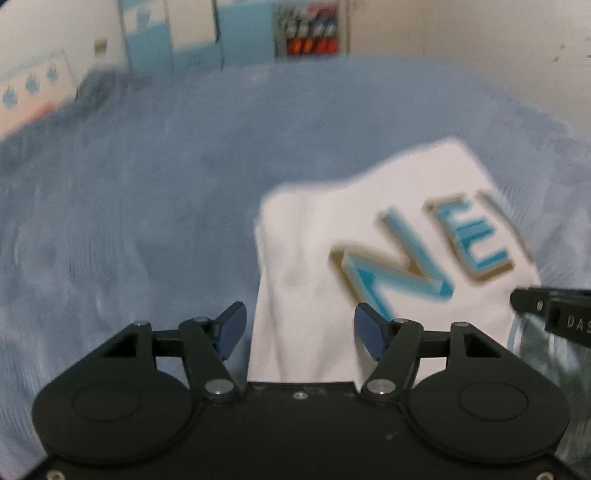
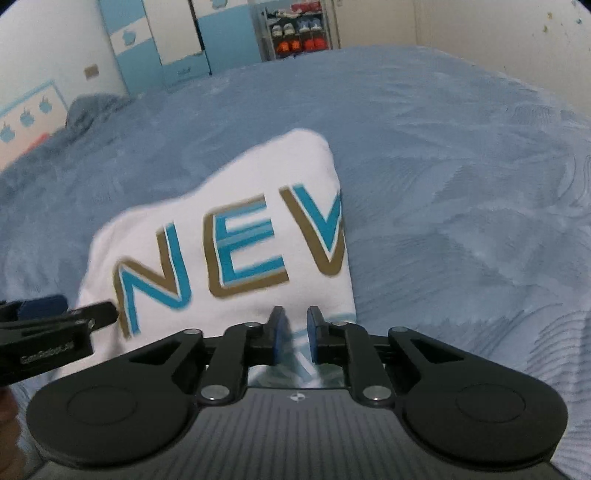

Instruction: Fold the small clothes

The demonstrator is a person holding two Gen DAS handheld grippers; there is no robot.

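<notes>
A: Garment first. Where is it?

B: White shirt (image 2: 229, 206) with big teal and gold letters, "NEV" readable, lying folded on a blue plush blanket (image 2: 461, 177) that covers the bed. Near edge of the shirt runs right under both tools. In the left wrist view the same shirt (image 1: 310, 236) sits to the right of centre, print blurred.

A: Right gripper?

B: Right gripper (image 2: 294, 334) is at the shirt's near right corner. Blue pads (image 2: 277, 332) are drawn close with only a narrow gap, and white and pale teal fabric shows in that gap. Can't tell if it is really pinched or just lying behind the fingers.

A: Left one?

B: Left gripper (image 1: 300, 330), fingers spread wide, nothing between them. It hovers over the shirt's near left edge, one pad over blanket, the other over white cloth. From the right wrist view it pokes in at the left edge (image 2: 74, 317), its tip against the shirt's left side.

A: Background?

B: Blue and white wardrobe (image 2: 159, 40) on the far wall, a shoe rack (image 2: 299, 31) with pairs of shoes beside it, cream wall to the right. A rumpled blue mound (image 2: 92, 107) at the blanket's far left.
</notes>
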